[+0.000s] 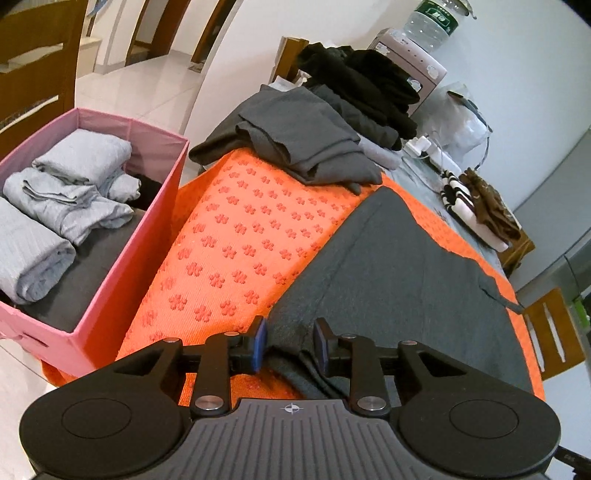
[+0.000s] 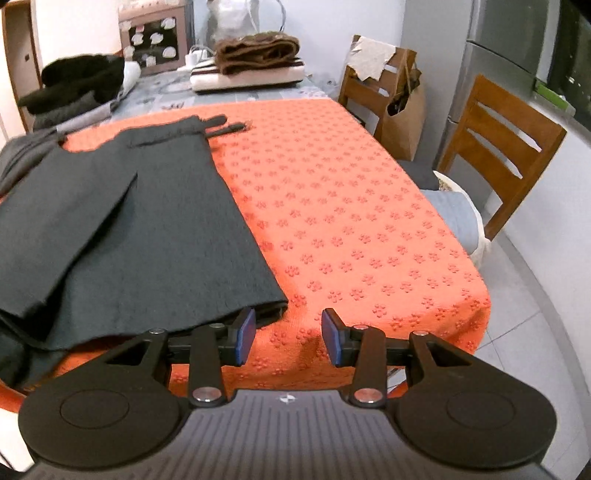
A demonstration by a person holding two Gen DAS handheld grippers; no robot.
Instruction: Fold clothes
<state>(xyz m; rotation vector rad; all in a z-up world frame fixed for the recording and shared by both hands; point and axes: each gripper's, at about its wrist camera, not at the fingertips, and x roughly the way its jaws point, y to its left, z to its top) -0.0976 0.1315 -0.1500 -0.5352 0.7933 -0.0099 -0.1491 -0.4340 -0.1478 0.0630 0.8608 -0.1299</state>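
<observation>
- Dark grey garment (image 2: 140, 236) lies flat on orange mat (image 2: 351, 206), partly folded: one layer lapped over another, two short straps at far end. Sits ahead and to left of right gripper (image 2: 288, 339).
- Right gripper: fingers spread wide, blue pads facing each other, nothing between them. Left pad (image 2: 245, 334) just beside garment's near corner; touching or not, can't tell. Bare mat under the gap.
- Left gripper (image 1: 290, 343): fingers spread, but narrower gap than right. Bunched near edge of the garment (image 1: 399, 266) lies in the gap between the pads. Fabric looks loose there, not pinched; contact w/ pads unclear.
- From left gripper, garment runs ahead and to the right across mat (image 1: 229, 236); small tab sticks out at its far right edge.
- Pink box (image 1: 125, 273) to left of left gripper, off mat's edge. Inside: folded light grey clothes (image 1: 62, 192), stacked/rolled, over a dark grey layer.
- Far ahead of left gripper: heap of grey clothes (image 1: 295, 136) on mat's far end, black clothes (image 1: 373, 88) piled behind it.
- Further back: water dispenser w/ bottle (image 1: 432, 22) against wall.
- Ahead of right gripper, beyond mat: brown folded item (image 2: 258, 51) on top of a striped one, on table's grey cloth.
- Right of right gripper: wooden chair (image 2: 506, 136) near table's side, paper bag (image 2: 404, 122) on a 2nd chair further back.
</observation>
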